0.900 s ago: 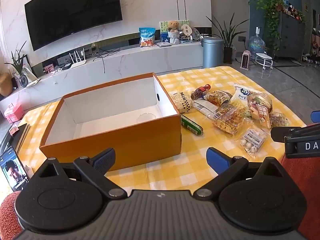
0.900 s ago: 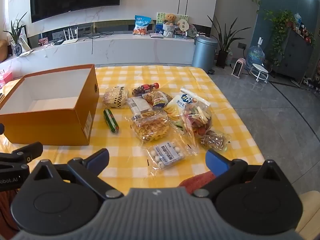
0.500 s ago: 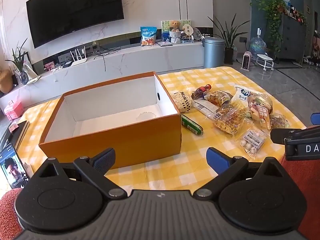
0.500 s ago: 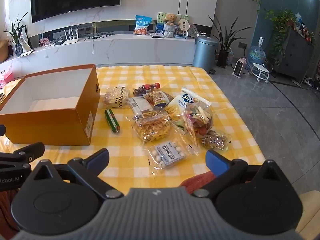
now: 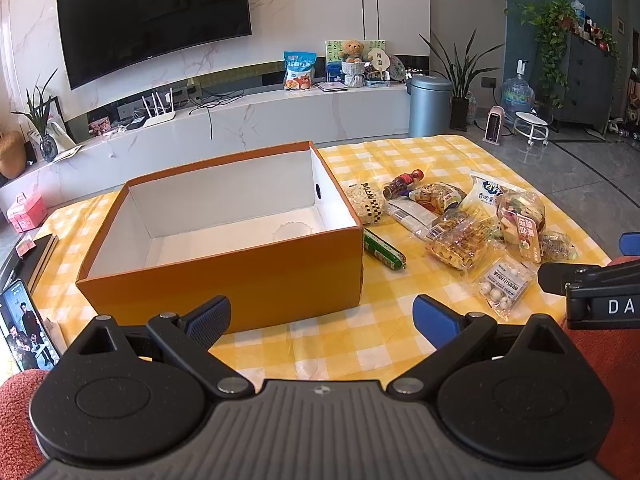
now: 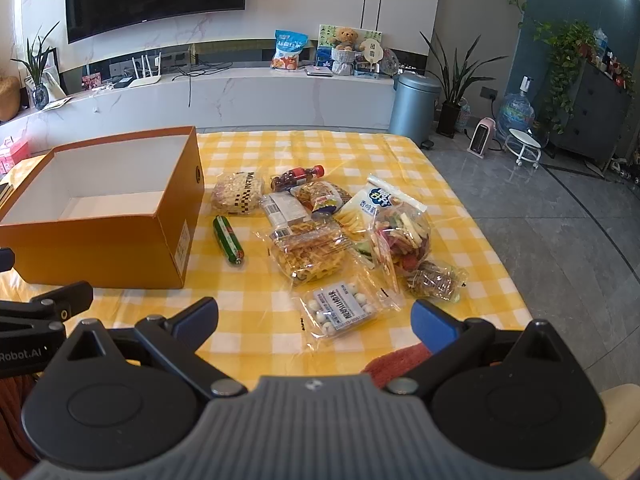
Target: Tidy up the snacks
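Barely any change from half a second back: slight camera drift only. Left gripper (image 5: 321, 314) and right gripper (image 6: 314, 318) fingers spread wide, empty. Snacks (image 6: 308, 254) untouched on tabletop (image 6: 256, 304) beside empty orange box (image 5: 224, 272). Sorting not started.

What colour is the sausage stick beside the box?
Green sausage stick with a red tip, clearest in the right wrist view.
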